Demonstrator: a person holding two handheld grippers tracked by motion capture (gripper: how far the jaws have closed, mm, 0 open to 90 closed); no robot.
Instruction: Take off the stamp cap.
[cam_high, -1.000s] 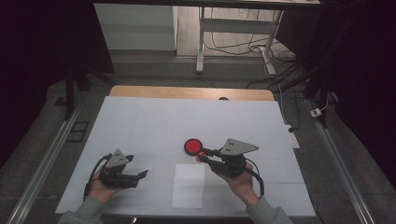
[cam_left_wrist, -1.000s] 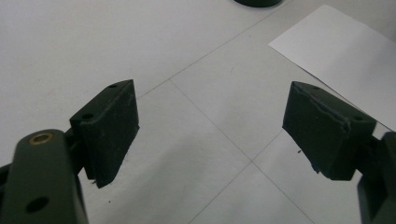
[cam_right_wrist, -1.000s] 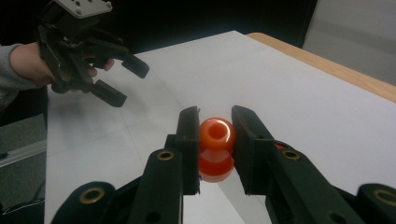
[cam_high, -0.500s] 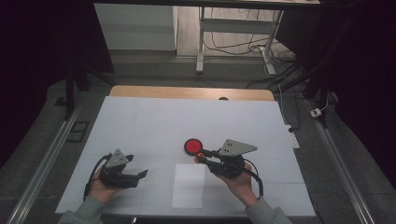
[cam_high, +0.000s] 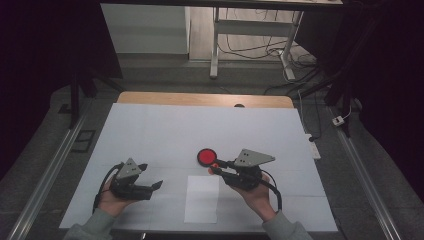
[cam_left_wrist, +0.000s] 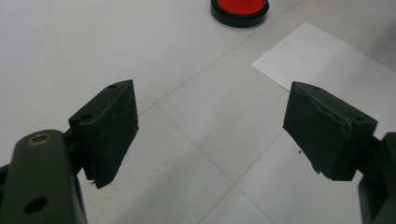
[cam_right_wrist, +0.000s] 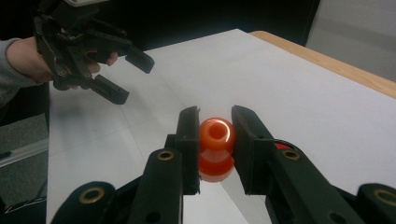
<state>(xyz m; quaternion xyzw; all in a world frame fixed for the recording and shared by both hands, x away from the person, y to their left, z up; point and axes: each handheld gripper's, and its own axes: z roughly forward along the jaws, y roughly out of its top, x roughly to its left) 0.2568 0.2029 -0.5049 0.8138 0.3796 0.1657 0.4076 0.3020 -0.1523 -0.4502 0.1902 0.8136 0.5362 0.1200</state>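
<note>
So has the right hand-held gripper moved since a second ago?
No. The right hand-held gripper sits just below the red disc as before, shut on the orange bead.

no readable text, no labels, no numbers, no signs

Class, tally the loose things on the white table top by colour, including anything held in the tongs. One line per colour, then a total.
Orange: 1, the orange bead held in the right tongs
Red with a black rim: 1, the red disc
White: 1, the sheet of paper
Total: 3
</note>
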